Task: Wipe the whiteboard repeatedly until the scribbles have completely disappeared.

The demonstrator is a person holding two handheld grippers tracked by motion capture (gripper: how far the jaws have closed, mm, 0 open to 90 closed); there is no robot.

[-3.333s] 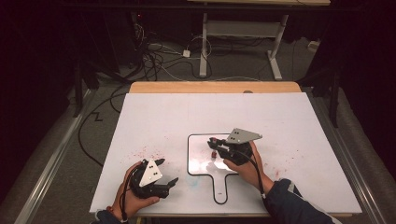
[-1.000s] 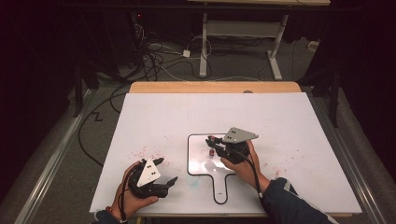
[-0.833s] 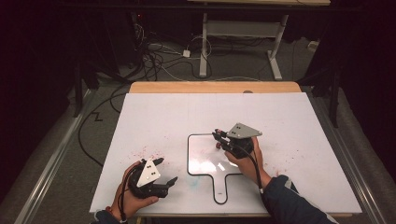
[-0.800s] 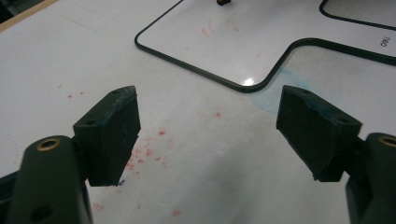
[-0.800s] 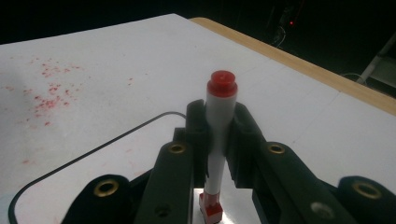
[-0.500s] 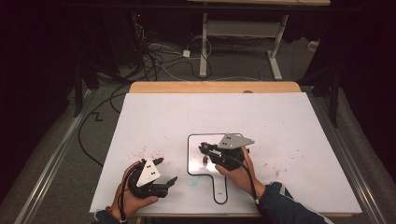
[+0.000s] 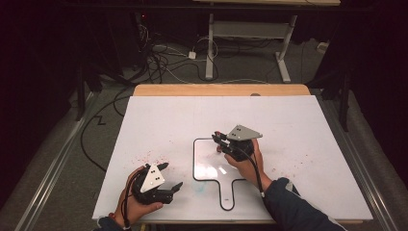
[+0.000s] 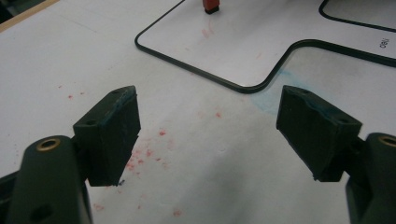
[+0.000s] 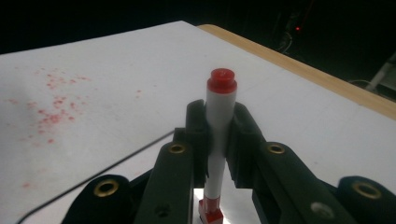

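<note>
While left gripper (image 7: 166, 175) stays open, right gripper (image 9: 219, 135), shifted back rightward, clamps upright marker (image 9: 219, 121) over small whiteboard (image 7: 207, 163).

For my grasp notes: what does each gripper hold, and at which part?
The right gripper clamps an upright red-capped marker at mid-barrel. The left gripper is open, holding nothing.

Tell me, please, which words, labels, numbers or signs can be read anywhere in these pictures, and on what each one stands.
Small dark print on the paddle-shaped whiteboard, at the right edge of the left gripper view: a few characters, turned sideways and too small to read for certain.
Red-capped marker held in the right gripper: no print shows on its white barrel.
Grey plates on both grippers in the high view: small dark marks, no legible text.
</note>
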